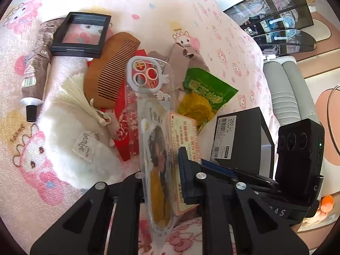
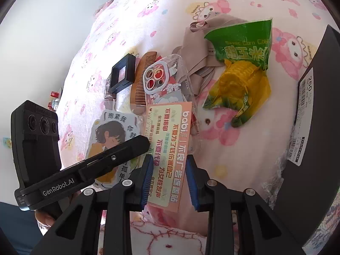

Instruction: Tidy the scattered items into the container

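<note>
both grippers clamped on flat packs, black box waiting at the edge of the bed

the black box (image 1: 244, 140) sits on the pink cartoon blanket (image 1: 53, 170) beside the pile, its inside hidden from both cameras. left gripper (image 1: 161, 176) has its jaws nearly together, pinched on the clear illustrated sticker pack (image 1: 158, 148). right gripper (image 2: 169, 180) has its blue-padded jaws narrowed onto the orange card (image 2: 167, 148), pads on its two long edges. beyond them lie the clear phone case (image 1: 146, 76), wooden comb (image 1: 110, 72), green corn snack bag (image 2: 240, 63), black compact (image 1: 82, 34), a tube (image 1: 36, 68) and white fluffy pad (image 1: 80, 155), all outside the box.
</note>
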`<move>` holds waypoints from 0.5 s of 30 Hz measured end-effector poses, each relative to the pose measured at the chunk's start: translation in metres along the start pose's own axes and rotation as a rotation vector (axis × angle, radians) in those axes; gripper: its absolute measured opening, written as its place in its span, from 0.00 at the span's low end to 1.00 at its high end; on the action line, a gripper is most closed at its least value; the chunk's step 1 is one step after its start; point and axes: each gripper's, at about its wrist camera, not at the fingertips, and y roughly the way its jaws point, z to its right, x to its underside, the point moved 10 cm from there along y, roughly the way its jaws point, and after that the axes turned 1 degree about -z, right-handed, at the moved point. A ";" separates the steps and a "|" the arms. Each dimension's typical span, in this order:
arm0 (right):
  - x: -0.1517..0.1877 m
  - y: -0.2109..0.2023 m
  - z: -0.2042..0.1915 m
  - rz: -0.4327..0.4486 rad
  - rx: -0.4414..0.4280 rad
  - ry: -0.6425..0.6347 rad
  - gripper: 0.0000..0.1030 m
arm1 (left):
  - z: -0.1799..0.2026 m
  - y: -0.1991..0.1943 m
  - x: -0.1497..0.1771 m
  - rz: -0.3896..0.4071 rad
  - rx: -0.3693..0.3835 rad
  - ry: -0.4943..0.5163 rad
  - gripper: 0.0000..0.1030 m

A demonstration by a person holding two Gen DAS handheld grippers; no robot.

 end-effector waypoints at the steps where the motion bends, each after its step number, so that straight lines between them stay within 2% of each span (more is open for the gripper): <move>1: -0.002 -0.001 0.001 0.008 0.013 0.001 0.27 | -0.002 -0.001 -0.001 0.004 -0.004 -0.001 0.10; 6: -0.009 -0.008 0.010 0.028 0.047 0.028 0.29 | -0.017 -0.010 -0.007 0.038 -0.051 -0.023 0.10; 11: -0.014 -0.006 0.017 0.020 0.070 0.055 0.37 | -0.029 -0.013 -0.010 0.050 -0.034 -0.049 0.11; 12: -0.014 -0.003 0.017 0.015 0.079 0.059 0.40 | -0.032 -0.012 -0.011 0.047 -0.034 -0.057 0.17; 15: -0.018 0.003 0.017 0.030 0.081 0.084 0.43 | -0.037 -0.010 -0.014 0.044 -0.041 -0.061 0.25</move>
